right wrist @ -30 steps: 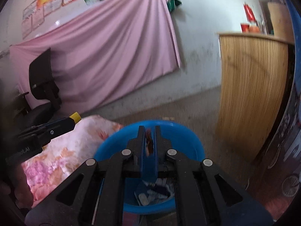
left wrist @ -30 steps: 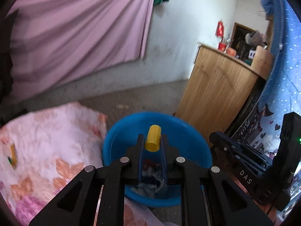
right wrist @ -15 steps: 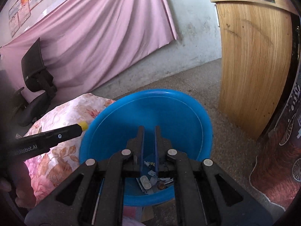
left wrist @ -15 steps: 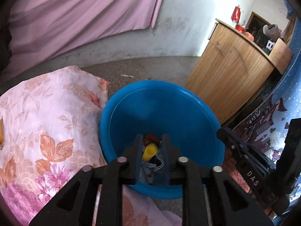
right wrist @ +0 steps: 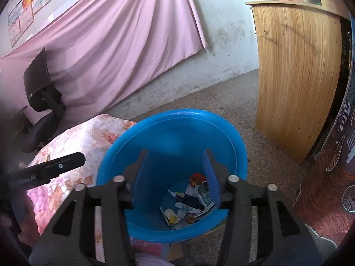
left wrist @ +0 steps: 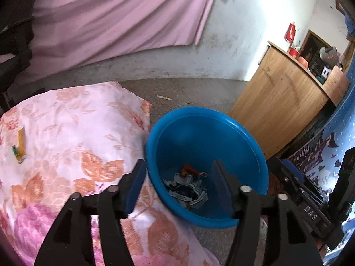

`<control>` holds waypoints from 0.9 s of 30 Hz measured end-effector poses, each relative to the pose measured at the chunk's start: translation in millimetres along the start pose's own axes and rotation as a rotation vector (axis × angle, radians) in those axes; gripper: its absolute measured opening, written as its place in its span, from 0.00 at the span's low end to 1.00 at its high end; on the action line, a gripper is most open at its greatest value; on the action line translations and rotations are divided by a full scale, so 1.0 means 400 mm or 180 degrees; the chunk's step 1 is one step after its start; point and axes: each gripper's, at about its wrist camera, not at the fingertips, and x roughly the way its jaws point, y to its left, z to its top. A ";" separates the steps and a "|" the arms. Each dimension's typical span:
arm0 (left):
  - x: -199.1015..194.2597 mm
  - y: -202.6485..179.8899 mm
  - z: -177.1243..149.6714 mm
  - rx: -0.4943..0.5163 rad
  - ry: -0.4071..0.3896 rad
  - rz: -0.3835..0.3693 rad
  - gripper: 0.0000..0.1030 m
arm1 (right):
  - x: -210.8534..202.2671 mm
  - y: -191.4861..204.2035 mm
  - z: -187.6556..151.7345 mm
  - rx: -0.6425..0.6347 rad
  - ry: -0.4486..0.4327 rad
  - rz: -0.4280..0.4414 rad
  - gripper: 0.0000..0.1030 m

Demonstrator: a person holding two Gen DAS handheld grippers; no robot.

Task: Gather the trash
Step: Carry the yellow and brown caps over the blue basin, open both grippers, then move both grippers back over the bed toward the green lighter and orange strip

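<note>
Grey concrete floor (right wrist: 221, 97) carries a round blue plastic basin (right wrist: 240, 153) just right of a floral pink cloth (left wrist: 66, 137). Crumpled wrappers and scraps (right wrist: 188, 201) lie at its bottom, individual pieces hard to tell. Left tool (left wrist: 177, 186) and right tool (right wrist: 175, 175) hover over it, both spread and empty. Farther right stands a wooden cabinet (right wrist: 295, 71).

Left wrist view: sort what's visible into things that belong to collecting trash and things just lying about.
Belongs to the job:
- round blue plastic basin
- crumpled wrappers and scraps in it
- small yellow and green pieces on the floral pink cloth
- left gripper, open
- right gripper, open

Just lying about:
- curved wooden counter
- pink wall curtain
- black office chair
</note>
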 end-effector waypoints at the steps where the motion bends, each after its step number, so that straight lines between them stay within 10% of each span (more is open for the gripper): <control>1: -0.011 0.007 -0.001 -0.0020 -0.0032 -0.0019 0.68 | -0.005 0.004 0.002 0.0000 -0.0005 -0.0006 0.86; 7: -0.101 0.058 -0.016 -0.0358 -0.0470 -0.0009 0.95 | -0.034 0.019 0.017 0.0055 -0.0102 -0.0021 1.00; 27: -0.341 0.095 -0.053 -0.0052 -0.1371 0.0508 0.97 | -0.169 0.180 0.059 -0.0374 -0.0546 0.0123 1.00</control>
